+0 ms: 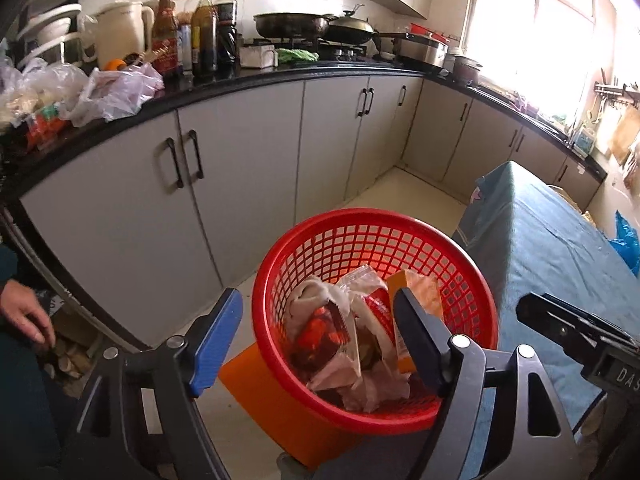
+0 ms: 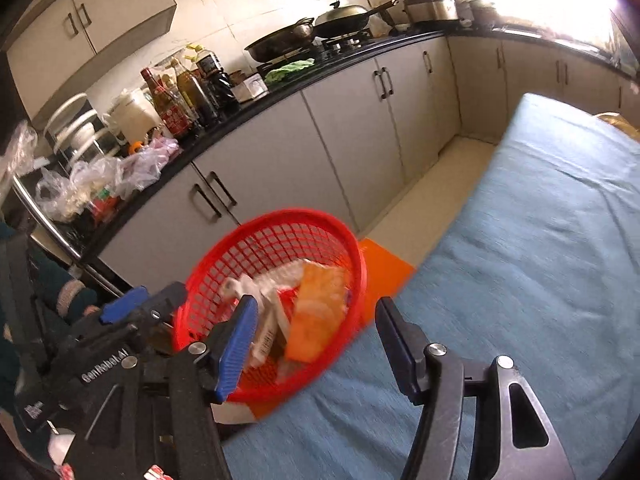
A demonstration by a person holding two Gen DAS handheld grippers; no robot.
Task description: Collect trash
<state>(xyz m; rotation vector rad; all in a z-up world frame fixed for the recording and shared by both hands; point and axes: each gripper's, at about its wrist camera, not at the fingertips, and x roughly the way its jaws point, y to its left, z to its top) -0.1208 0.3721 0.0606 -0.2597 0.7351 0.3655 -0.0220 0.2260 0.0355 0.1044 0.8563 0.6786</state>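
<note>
A red mesh basket point(image 1: 265, 280) point(image 2: 280, 216) stands on an orange stool point(image 1: 280, 404) beside the table. It holds trash: crumpled snack wrappers point(image 1: 332, 336), white paper point(image 1: 308, 292) and an orange box point(image 1: 422, 292) point(image 2: 316, 320). My left gripper point(image 1: 316, 332) hovers over the basket's near side, open, with nothing pressed between its pads. My right gripper point(image 2: 316, 340) stands open at the table's edge next to the basket, holding nothing. The left gripper's body point(image 2: 120, 320) shows at the left of the right wrist view.
The table point(image 2: 540, 240) under a blue cloth lies to the right of the basket. A black counter point(image 1: 240, 80) runs behind with bottles, plastic bags and pans. Grey cabinets stand below it. A person's hand point(image 1: 24, 312) rests at the far left.
</note>
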